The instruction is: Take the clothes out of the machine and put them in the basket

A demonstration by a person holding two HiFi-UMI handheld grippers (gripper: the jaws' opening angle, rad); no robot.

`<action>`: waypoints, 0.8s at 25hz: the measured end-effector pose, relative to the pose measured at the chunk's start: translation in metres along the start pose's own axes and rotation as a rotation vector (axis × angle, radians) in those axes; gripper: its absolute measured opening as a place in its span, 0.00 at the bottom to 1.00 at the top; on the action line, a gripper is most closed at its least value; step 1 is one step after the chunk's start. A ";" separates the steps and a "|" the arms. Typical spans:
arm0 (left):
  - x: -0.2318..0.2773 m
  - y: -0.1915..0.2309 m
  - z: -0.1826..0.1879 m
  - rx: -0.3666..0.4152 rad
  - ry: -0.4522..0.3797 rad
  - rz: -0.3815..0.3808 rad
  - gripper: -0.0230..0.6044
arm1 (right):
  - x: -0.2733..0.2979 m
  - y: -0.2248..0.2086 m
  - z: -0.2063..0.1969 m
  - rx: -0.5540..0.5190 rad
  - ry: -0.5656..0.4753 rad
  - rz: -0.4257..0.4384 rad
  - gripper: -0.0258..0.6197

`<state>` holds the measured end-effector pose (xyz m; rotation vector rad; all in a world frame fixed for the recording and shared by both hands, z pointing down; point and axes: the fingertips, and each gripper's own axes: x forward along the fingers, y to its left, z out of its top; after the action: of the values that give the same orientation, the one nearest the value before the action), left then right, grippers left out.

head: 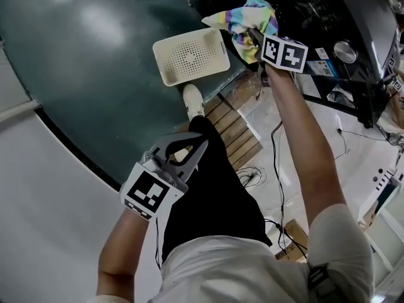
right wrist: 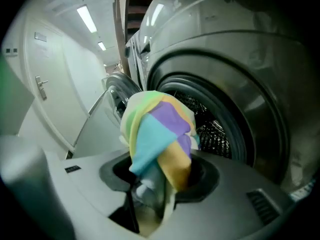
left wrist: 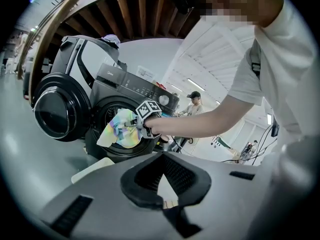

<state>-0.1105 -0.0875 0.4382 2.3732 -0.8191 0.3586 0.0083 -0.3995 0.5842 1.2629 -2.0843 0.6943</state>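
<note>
A pastel cloth in many colours [head: 249, 17] hangs bunched from my right gripper [head: 255, 40], which is shut on it just outside the washing machine's drum opening [right wrist: 215, 129]. In the right gripper view the cloth [right wrist: 160, 129] fills the gap between the jaws of my right gripper [right wrist: 160, 179]. The left gripper view shows the same cloth [left wrist: 120, 129] dangling in front of the dark machine [left wrist: 125, 91]. The cream perforated basket [head: 189, 55] sits on the floor below and left of the cloth. My left gripper [head: 201, 144] is held back near my leg, shut and holding nothing.
The machine's round door [left wrist: 55, 109] stands swung open to the left. Wooden slats [head: 237, 134] and cables [head: 278, 169] lie on the floor by my feet. Another person [left wrist: 192, 106] stands far behind the machine. A white door [right wrist: 45, 84] is at the left.
</note>
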 end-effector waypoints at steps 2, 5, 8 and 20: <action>-0.004 -0.006 -0.001 -0.003 -0.012 0.007 0.03 | -0.012 0.013 0.002 -0.014 -0.006 0.024 0.35; -0.012 -0.014 -0.004 -0.003 -0.027 0.014 0.03 | -0.027 0.035 0.004 -0.035 -0.018 0.058 0.35; -0.024 -0.023 -0.009 -0.002 -0.038 0.019 0.03 | -0.038 0.061 0.002 -0.059 -0.018 0.091 0.35; -0.069 -0.031 -0.043 -0.037 -0.066 0.081 0.03 | -0.034 0.153 -0.042 -0.152 0.042 0.209 0.35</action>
<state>-0.1470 -0.0090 0.4286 2.3327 -0.9468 0.2963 -0.1081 -0.2869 0.5689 0.9497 -2.2089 0.6330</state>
